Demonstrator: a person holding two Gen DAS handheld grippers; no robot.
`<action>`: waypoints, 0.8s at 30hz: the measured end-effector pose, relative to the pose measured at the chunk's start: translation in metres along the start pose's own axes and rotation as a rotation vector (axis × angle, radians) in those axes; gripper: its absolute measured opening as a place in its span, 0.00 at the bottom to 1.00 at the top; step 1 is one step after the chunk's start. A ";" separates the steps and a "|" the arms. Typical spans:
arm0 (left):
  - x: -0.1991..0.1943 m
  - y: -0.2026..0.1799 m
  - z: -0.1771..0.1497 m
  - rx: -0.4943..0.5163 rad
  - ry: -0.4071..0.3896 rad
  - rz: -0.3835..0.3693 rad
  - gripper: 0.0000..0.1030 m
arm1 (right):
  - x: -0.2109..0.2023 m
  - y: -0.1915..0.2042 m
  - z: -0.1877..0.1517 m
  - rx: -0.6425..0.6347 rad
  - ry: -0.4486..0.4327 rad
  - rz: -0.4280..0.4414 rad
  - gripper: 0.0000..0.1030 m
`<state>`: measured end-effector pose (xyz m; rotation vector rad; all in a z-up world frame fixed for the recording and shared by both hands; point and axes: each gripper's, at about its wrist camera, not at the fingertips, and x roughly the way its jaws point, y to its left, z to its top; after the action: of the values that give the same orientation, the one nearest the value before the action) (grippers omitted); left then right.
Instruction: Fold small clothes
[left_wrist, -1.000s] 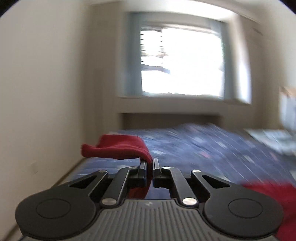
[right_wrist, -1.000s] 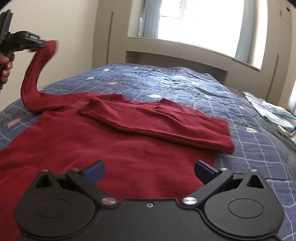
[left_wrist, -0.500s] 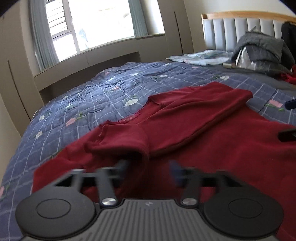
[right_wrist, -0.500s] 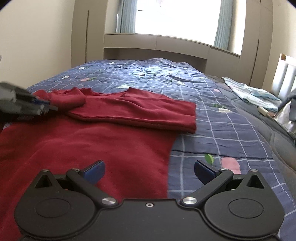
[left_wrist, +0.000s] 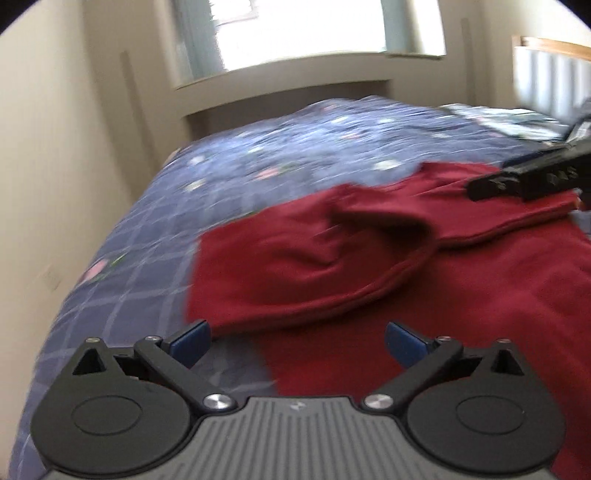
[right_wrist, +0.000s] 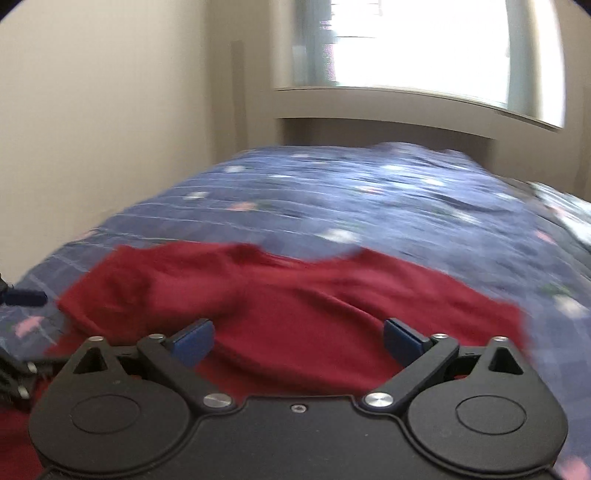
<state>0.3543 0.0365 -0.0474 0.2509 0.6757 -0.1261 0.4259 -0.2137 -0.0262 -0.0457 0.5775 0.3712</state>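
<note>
The left gripper (left_wrist: 297, 341) hangs with its jaws spread wide and empty; the red sweater (left_wrist: 369, 266) lies just ahead of its fingertips on the blue quilt (left_wrist: 155, 221), a sleeve (left_wrist: 295, 273) folded across the body. The right gripper (right_wrist: 297, 338) is likewise agape and holds nothing, the sweater spread directly beneath and beyond its fingers. Both sleeves look folded in, so the likely next move is a hem-to-collar fold: each tool should pinch one bottom corner through both layers, then lift evenly to keep the sleeves from sliding.
</note>
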 end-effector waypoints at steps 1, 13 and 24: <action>-0.001 0.006 -0.002 -0.009 0.007 0.017 1.00 | 0.014 0.013 0.007 -0.021 0.013 0.036 0.86; 0.004 0.031 -0.013 -0.047 0.026 0.059 1.00 | 0.047 0.053 0.012 -0.036 -0.022 -0.056 0.14; 0.024 0.022 -0.014 -0.024 0.061 0.062 1.00 | -0.016 -0.028 -0.048 0.278 0.027 -0.086 0.33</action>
<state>0.3691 0.0602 -0.0693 0.2534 0.7288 -0.0515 0.3982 -0.2521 -0.0591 0.1916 0.6477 0.2043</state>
